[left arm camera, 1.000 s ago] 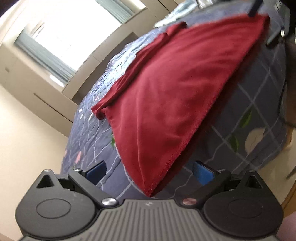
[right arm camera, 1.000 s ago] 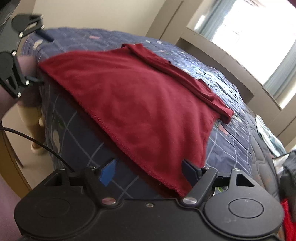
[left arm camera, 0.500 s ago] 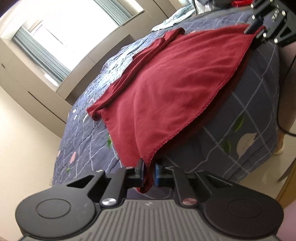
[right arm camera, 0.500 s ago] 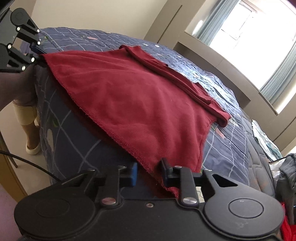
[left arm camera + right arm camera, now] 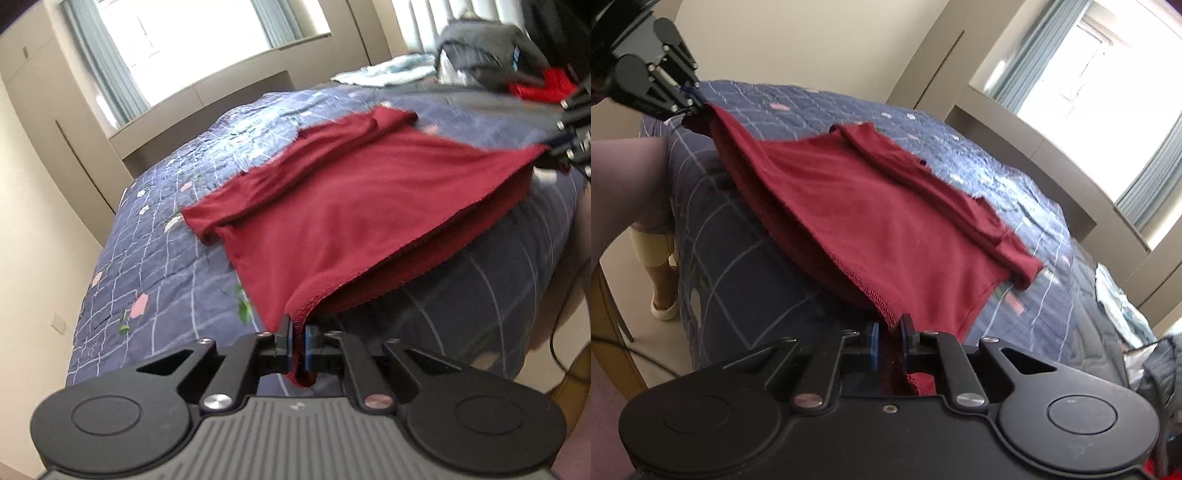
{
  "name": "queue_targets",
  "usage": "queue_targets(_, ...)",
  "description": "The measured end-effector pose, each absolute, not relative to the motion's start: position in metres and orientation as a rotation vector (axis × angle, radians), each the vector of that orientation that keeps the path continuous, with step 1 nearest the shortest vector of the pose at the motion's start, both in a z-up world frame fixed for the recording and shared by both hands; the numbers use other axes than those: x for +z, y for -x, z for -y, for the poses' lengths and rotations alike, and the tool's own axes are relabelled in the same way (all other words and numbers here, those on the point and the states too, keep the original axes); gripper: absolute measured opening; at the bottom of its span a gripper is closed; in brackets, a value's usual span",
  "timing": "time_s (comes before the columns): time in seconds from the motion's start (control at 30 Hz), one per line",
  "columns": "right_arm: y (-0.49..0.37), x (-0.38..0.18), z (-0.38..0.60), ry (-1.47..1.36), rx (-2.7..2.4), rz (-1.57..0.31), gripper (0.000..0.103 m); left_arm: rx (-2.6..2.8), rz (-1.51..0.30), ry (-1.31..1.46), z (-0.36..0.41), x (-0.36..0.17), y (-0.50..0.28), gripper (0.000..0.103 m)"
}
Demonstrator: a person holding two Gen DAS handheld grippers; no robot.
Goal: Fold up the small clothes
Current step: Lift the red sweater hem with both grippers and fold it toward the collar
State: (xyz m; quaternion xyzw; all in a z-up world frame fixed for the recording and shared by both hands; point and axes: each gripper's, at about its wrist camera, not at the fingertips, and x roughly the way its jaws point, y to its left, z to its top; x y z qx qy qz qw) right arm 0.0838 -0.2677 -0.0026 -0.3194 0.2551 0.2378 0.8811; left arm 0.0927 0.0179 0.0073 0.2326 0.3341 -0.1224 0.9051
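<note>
At the bottom centre of the left wrist view our left tool [image 5: 297, 341] is clenched on one hem corner of the red garment [image 5: 332, 206]. In the right wrist view our right tool [image 5: 889, 338] pinches the other corner the same way, the cloth running down between its fingers. The hem edge [image 5: 827, 251] stretches taut from tool to tool, slanting toward the upper left of the right view, where the left tool shows again. That edge is the garment's near side. The body runs away from both tools across the bed [image 5: 155, 258], ending at the bunched sleeves [image 5: 280, 181] mid-frame. We judge the fold must carry the hem forward along that axis, both tools equally near. Beyond, toward the upper right of the left view, lie other clothes [image 5: 388, 72]. We can read no brand or writing.
</note>
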Motion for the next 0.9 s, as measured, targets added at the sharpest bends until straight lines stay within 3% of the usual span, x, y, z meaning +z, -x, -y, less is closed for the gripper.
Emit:
queue_targets(0.27, -0.140, 0.055, 0.267, 0.671, 0.494, -0.439, 0.011, -0.222, -0.648, -0.368, -0.031, 0.058, -0.162, 0.005)
queue_targets(0.57, -0.284, 0.107, 0.261, 0.724, 0.447, -0.371, 0.011, -0.163, -0.624, -0.359, -0.026, 0.110, -0.300, 0.005)
queue_targets(0.9, -0.458, 0.093, 0.244, 0.720, 0.440, -0.492, 0.011, -0.116, -0.765, -0.277, -0.040, 0.080, -0.473, 0.005)
